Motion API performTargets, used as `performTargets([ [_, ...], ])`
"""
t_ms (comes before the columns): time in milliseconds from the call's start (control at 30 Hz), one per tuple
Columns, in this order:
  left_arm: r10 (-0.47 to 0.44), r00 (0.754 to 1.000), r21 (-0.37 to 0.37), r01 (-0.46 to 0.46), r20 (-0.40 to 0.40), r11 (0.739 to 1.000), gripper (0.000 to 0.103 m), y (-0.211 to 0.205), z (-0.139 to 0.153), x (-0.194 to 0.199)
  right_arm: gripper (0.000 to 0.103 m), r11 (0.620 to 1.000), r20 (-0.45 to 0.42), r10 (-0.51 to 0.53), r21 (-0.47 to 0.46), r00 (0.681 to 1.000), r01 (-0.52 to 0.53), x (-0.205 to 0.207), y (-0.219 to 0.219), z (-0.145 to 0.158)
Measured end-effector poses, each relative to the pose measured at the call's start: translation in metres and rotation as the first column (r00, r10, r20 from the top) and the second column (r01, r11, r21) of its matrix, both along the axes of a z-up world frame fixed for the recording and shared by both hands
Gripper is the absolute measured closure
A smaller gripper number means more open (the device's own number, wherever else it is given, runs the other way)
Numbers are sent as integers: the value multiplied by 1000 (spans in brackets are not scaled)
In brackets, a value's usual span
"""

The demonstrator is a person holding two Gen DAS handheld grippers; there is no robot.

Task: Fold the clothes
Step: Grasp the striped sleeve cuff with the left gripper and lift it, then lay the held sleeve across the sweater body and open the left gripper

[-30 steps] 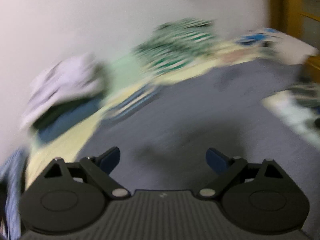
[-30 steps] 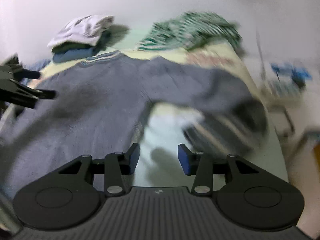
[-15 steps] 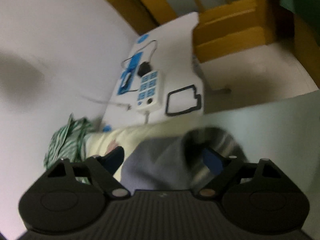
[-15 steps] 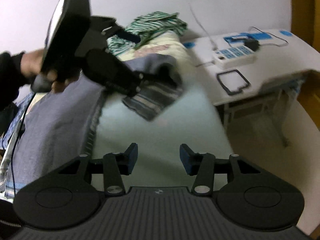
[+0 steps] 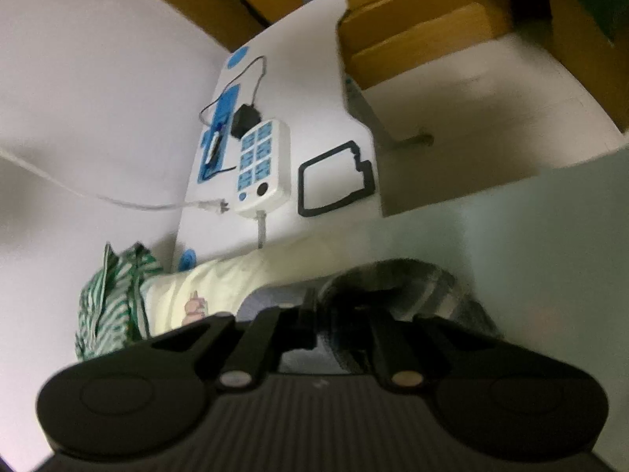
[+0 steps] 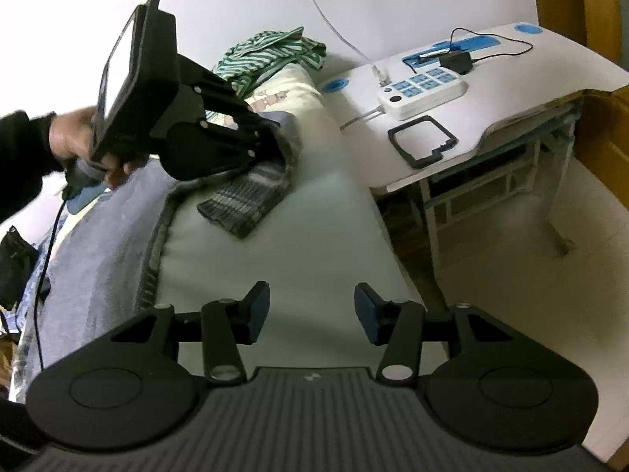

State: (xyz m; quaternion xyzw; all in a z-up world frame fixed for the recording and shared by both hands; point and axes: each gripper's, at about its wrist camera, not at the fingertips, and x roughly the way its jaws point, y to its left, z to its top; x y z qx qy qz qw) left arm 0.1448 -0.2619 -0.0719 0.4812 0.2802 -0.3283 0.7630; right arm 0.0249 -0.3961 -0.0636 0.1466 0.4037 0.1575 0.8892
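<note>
A grey-blue sweater (image 6: pixel 98 244) lies spread over the pale bed (image 6: pixel 314 244). Its sleeve ends in a striped cuff (image 6: pixel 247 200) that is bunched near the pillow. My left gripper (image 6: pixel 281 139), held by a person's hand (image 6: pixel 74 137), is shut on the sleeve just above the cuff. In the left wrist view the jaws of that left gripper (image 5: pixel 338 314) are together on the fabric, and the cuff (image 5: pixel 432 283) folds over to the right of them. My right gripper (image 6: pixel 312 310) hovers over bare mattress nearer the bed's edge, open with nothing between its fingers.
A green striped garment (image 6: pixel 271 53) and a cream pillow (image 6: pixel 291 90) sit at the head of the bed. Right of the bed stands a white desk (image 6: pixel 530 74) with a power strip (image 6: pixel 422 88), cables and a black frame (image 6: pixel 422 141). Wooden furniture (image 5: pixel 412 27) lies beyond.
The left gripper swung across the sweater to the sleeve end, rolled, and shut on the sleeve. The right gripper turned toward the desk side and its jaws widened a little.
</note>
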Motion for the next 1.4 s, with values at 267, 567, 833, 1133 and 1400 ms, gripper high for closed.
performTargets([
  [267,247,960,-267,-275,-134,924,96,18,32,31,52,997,-2,49,62,999,-49,19,2,3],
  [567,490,790,-568,-608,-369,554,96,154,95,38,52,947,78,319,23,945,-321,39,72,14],
  [833,701,549,-541,-796,-456,271,97,279,65,-5,52,896,116,444,-51,888,-441,58,129,24],
  [1133,695,427,-488,-864,-579,125,90,330,8,-52,52,869,113,487,-166,866,-467,64,190,30],
  [1400,756,585,-434,-786,-294,439,62,323,-1,-106,51,841,103,506,-278,857,-463,35,220,25],
])
